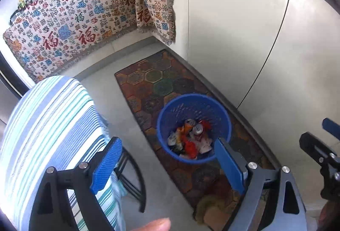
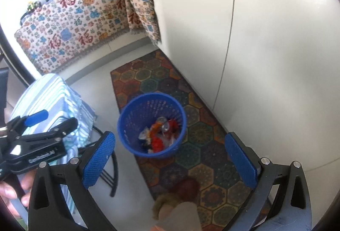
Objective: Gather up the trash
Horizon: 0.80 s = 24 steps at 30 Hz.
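Both the left claw (image 1: 167,163) and right claw (image 2: 170,156) hang spread and empty over the blue basket (image 2: 127,124), whose crushed cans (image 1: 196,127) and wrappers look light, crinkly, easiest pinched by an edge.

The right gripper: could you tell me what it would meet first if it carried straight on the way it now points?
Most likely the blue basket, which lies between the open right gripper fingers; depth is unclear.

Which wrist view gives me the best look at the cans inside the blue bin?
The left wrist view: the cans lie sharp inside the blue bin, tops readable. The right wrist view shows the bin whole, but its contents are smaller and blurrier.
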{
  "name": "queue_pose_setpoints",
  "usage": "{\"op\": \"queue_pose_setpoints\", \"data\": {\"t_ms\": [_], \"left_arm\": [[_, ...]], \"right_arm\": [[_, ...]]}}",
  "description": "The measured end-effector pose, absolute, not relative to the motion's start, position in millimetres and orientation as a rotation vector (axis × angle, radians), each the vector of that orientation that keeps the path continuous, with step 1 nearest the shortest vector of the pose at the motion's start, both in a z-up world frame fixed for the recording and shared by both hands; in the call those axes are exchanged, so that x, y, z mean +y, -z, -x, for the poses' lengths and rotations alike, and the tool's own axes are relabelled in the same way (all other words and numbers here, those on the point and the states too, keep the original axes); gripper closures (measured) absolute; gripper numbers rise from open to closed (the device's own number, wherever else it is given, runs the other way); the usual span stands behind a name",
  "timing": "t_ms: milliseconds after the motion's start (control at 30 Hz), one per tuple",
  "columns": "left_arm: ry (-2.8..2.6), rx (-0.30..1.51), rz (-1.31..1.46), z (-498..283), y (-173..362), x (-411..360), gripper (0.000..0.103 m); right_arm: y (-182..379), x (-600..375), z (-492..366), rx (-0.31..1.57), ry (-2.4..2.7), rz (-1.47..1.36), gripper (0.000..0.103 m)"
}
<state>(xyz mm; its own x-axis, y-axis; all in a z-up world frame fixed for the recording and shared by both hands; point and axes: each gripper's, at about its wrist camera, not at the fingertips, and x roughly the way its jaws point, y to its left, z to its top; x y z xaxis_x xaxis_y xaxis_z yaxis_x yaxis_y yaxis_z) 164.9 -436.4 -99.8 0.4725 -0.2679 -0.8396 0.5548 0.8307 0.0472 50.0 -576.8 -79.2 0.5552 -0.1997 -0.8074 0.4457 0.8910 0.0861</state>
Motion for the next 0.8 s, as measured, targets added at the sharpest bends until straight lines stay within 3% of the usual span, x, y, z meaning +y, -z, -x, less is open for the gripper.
{"op": "queue_pose_setpoints", "data": {"t_ms": [233, 300, 367, 800], "left_arm": [[0.561, 0.946, -0.310, -149, 87, -425, 0.012], [0.569, 0.944, -0.308, -146, 85, -424, 0.009], [0.565, 0.943, -0.312, -144, 83, -422, 0.000], [0.560, 0.931, -0.301, -140, 74, -417, 0.000]], "right_arm": [[66, -557, -39, 0.909, 0.397, -0.272, 0.000], [65, -555, -35, 0.908, 0.403, -0.277, 0.000], [63, -553, -32, 0.907, 0.405, -0.283, 0.000], [61, -547, -29, 0.911, 0.398, -0.282, 0.000]]}}
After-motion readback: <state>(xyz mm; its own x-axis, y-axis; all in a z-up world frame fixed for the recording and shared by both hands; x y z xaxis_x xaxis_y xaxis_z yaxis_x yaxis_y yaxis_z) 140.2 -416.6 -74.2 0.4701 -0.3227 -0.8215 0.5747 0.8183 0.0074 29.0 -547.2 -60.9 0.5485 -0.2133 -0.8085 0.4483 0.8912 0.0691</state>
